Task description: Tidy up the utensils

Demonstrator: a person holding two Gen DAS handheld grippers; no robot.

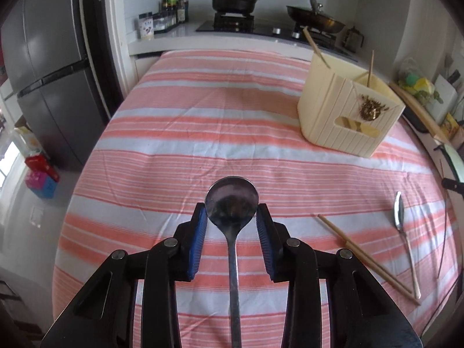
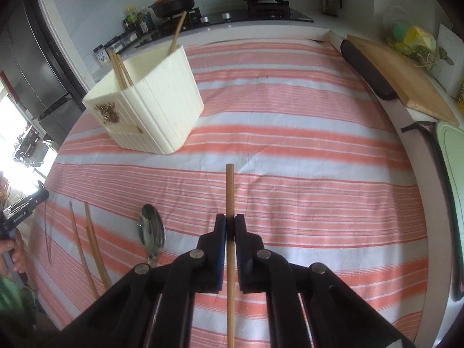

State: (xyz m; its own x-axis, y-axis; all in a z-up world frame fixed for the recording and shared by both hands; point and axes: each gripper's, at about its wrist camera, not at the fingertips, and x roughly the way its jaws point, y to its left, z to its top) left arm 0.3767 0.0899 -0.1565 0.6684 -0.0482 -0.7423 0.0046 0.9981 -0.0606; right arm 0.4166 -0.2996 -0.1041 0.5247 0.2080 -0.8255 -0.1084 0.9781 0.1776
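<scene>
Left tool [image 1: 232, 216] clamped on spoon [image 1: 232, 200] bowl, right tool [image 2: 230, 223] pinched shut on chopstick [image 2: 230, 191], both above striped worktop [image 2: 290, 145]. Cream holder [image 2: 162, 101] sat toward far edge. Tip: drop each in handle-down, keep vertical, don't bump chopsticks already inside.

The left tool [image 1: 232, 213] points downward, its blue pads [image 1: 200, 243] pressing the bowl of a spoon [image 1: 232, 200]. The right tool [image 2: 230, 220] also points down, its pads clamped on one chopstick [image 2: 230, 191].
</scene>
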